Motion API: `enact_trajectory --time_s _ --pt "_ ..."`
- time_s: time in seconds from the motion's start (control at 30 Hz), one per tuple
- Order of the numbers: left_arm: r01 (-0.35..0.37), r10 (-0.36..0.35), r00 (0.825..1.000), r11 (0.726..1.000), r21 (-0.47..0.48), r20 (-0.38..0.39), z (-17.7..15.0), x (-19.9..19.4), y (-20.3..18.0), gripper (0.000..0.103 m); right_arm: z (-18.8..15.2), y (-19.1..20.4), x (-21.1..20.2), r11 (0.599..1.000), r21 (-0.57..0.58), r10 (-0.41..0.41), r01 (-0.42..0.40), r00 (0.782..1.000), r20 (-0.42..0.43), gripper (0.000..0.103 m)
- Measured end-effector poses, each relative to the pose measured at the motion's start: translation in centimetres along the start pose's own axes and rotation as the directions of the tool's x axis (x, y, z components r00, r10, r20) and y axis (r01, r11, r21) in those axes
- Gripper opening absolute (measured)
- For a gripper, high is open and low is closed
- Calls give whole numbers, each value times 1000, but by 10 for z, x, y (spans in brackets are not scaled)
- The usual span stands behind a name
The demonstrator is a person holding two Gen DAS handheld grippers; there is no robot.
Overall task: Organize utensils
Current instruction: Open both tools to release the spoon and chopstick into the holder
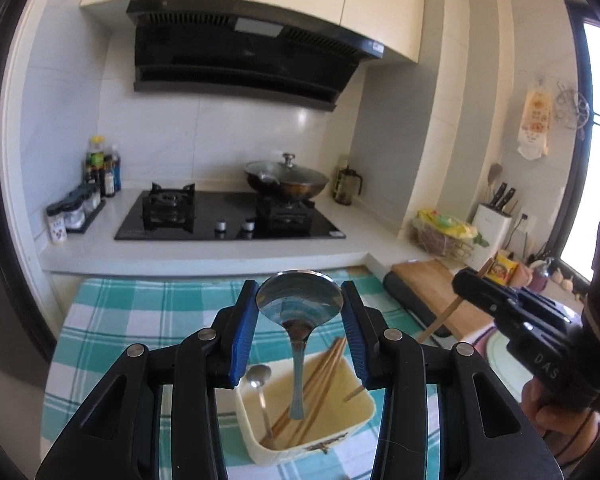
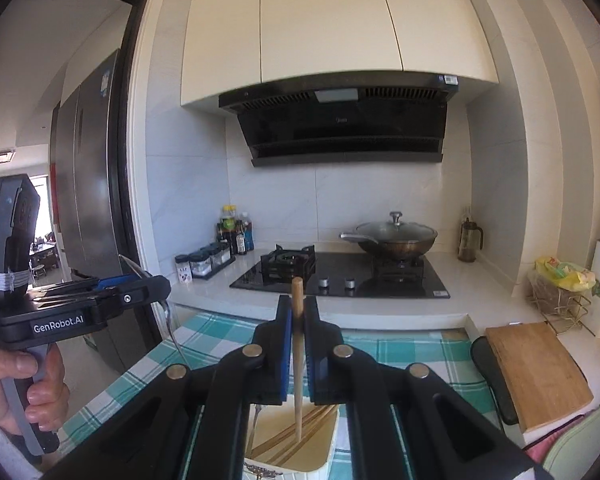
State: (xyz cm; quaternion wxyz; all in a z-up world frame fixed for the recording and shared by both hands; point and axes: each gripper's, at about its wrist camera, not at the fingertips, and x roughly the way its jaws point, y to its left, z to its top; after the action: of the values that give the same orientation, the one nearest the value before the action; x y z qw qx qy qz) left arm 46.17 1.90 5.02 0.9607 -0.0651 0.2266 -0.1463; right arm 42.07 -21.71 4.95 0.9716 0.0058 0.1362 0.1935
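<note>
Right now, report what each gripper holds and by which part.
The left gripper holds a metal spoon by its bowl, handle hanging down. The right gripper holds a wooden chopstick near its upper end, above the cream container.

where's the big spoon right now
In the left wrist view, the big spoon hangs centre frame, gripped by the left claw, handle pointing down into the cream box.

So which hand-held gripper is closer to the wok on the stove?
Right, though only slightly. The right hand-held gripper sits more toward the wok; the left hand-held gripper is farther over, away from it.
</note>
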Motion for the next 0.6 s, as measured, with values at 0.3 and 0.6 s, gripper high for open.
enact_trajectory --time_s 0.3,0.6 --pt "-59 46 966 997 -47 -253 -57 91 27 42 -65 -24 105 982 184 106 -47 939 -328 6" --pt "-44 27 973 997 -65 -231 -65 74 23 65 -81 -10 117 985 159 118 -61 919 -377 45"
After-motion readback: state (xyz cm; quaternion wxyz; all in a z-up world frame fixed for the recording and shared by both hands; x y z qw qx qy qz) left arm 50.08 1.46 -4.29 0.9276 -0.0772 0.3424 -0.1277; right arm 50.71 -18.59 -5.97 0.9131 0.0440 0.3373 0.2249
